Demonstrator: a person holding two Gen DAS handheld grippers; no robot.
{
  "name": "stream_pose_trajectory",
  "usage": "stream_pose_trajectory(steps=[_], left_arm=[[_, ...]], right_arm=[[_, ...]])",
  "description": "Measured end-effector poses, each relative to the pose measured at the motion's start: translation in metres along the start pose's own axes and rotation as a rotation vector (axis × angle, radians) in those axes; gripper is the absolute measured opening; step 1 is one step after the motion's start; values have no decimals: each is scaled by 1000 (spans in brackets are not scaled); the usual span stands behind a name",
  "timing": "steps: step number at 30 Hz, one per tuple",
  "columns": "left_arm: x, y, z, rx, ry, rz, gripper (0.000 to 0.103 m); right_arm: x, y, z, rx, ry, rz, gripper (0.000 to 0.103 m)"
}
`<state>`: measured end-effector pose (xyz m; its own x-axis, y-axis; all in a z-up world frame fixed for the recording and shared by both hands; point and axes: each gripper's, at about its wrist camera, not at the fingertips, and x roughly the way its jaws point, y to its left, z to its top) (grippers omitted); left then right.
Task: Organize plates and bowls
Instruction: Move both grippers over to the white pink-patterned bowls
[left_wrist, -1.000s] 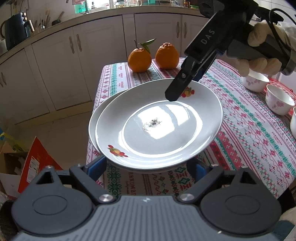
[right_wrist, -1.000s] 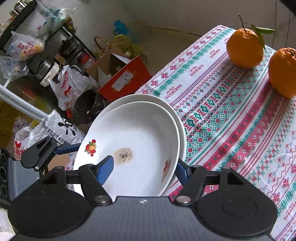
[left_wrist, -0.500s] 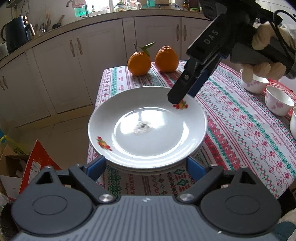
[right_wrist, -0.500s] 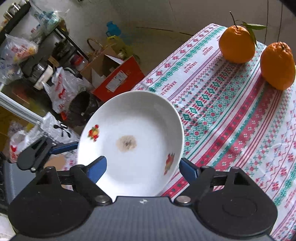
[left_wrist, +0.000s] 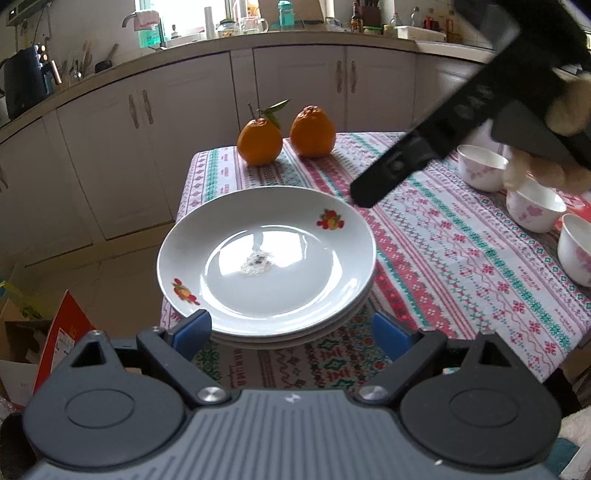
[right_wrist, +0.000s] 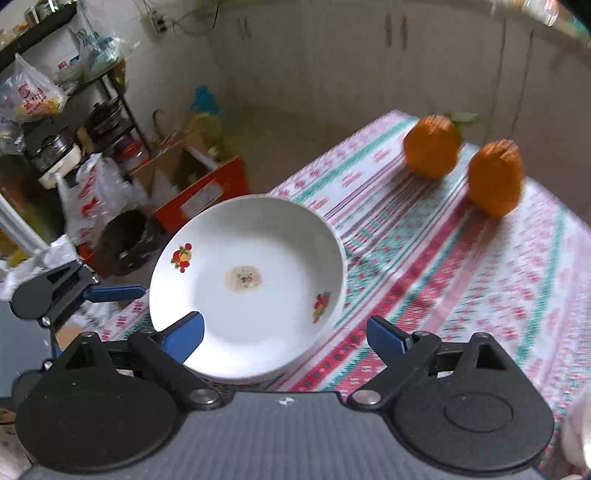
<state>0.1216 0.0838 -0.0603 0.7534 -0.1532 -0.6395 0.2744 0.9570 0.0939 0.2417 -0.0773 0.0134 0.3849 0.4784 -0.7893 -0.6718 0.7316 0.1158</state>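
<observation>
Stack of white fruit-print ceramic plates (left_wrist: 266, 258) sits at desk (left_wrist: 461, 266) corner, overhanging the near edge, directly ahead of left gripper (left_wrist: 291, 328); jaws spread wide, empty. Right gripper (right_wrist: 284, 332) also spread, empty, above plates' right rim. White pink-flower bowls (left_wrist: 532, 206) lie well right w/ open room between.

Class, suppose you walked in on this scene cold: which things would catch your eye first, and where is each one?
First, the stack of white plates with fruit motifs sitting at the near corner of the patterned tablecloth. Next, two bright oranges side by side at the far edge. The right gripper hangs over the cloth just past the plates' rim, jaws open and empty, with pink-flowered bowls off to the right.
</observation>
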Motion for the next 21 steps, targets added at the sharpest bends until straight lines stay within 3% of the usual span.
stream_pose_trajectory(steps=[6, 15, 21], left_arm=[[-5, -12, 1, 20, -13, -13, 94], [-7, -50, 11, 80, -26, -69, 94], [-3, -92, 23, 153, -33, -157, 94]], right_arm=[[-46, 18, -40, 4, -174, -131, 103], [-101, 18, -116, 132, -284, -303, 103], [-138, 6, -172, 233, -323, -417, 103]])
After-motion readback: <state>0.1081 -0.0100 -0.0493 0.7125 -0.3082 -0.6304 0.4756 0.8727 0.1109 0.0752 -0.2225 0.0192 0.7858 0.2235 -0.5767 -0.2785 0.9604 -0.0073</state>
